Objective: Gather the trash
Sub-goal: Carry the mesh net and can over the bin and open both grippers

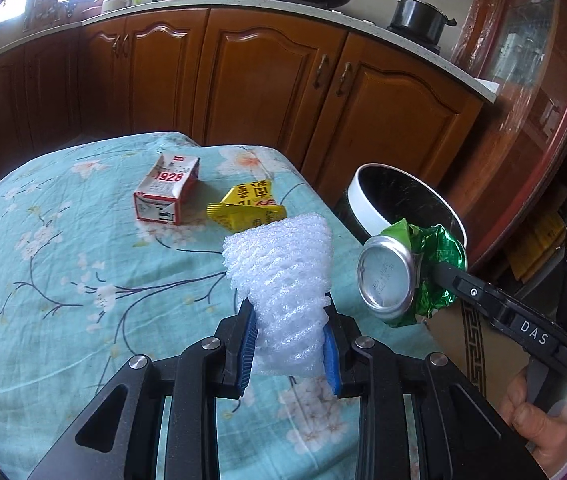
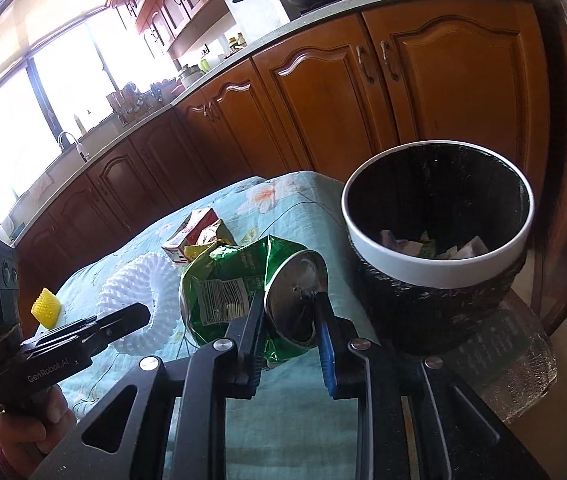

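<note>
Left wrist view: the left claw [image 1: 289, 344] pinches a white foam net [image 1: 283, 280] between its blue pads, above the floral-clothed counter [image 1: 43, 280]. At 11 o'clock lies a red-and-white carton [image 1: 166, 189] reading "1928"; a yellow wrapper [image 1: 247, 206] lies just beside it. The arm at 3 o'clock reads "DAS".

Right wrist view: the right claw [image 2: 289, 344] grips a crushed green can [image 2: 243, 288], barcode showing. The bin [image 2: 435, 256] stands at 1 o'clock. The other tool reads "GenRobot.AI".

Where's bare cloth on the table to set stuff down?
Free: the wide stretch of tablecloth left of the foam net. Crowded: the far right corner, with red carton and yellow wrapper near the bin.
</note>
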`<state>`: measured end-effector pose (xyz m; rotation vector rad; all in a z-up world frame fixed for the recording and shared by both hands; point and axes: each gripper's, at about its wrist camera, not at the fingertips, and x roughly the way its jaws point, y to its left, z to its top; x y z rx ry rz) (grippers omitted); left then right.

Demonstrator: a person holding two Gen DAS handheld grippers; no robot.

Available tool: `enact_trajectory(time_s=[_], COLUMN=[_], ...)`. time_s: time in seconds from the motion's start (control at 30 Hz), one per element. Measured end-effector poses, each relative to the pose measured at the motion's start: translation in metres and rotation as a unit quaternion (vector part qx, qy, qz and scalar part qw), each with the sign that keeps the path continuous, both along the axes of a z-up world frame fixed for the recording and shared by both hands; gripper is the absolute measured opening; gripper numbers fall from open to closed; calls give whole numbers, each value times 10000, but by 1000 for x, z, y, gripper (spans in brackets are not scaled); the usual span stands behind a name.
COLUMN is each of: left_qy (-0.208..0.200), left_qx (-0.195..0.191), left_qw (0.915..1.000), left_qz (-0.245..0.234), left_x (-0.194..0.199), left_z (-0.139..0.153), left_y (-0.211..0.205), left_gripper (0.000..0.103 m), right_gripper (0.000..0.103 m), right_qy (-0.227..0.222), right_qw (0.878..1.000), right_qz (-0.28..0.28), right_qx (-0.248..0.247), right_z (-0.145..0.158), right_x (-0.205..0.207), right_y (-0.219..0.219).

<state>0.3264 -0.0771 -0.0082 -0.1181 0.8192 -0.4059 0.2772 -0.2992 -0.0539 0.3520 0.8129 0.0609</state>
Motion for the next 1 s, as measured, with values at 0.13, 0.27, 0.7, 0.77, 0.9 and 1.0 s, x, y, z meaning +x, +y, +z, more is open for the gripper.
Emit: enact_trajectory(time_s=[0.13, 0.27, 0.7, 0.77, 0.9, 1.0], left_qy=[43, 1, -65, -72, -81, -86], left_qx=[93, 141, 234, 244, 267, 268], left_qw=[9998, 9994, 9976, 9974, 9969, 9967], left_qz=[-164, -301, -641, -678, -734, -763], left_x=[4, 8, 29, 31, 36, 42], left_z=[0, 2, 3, 3, 2, 3], left_y=[-19, -37, -86, -91, -100, -107], left_gripper=[27, 27, 27, 27, 27, 27], right_gripper=[23, 23, 23, 22, 22, 22], right_qy=[-61, -115, -251, -255, -263, -268], right_qw=[9998, 9995, 9971, 9968, 9962, 9958], right_qz=[-168, -308, -714, -749, -820, -868], right_qx=[9, -19, -54, -58, -89, -112], right_z=[4, 9, 17, 18, 19, 18], right_x=[-5, -8, -11, -10, -9, -8], right_y=[-19, -35, -80, -86, -94, -100])
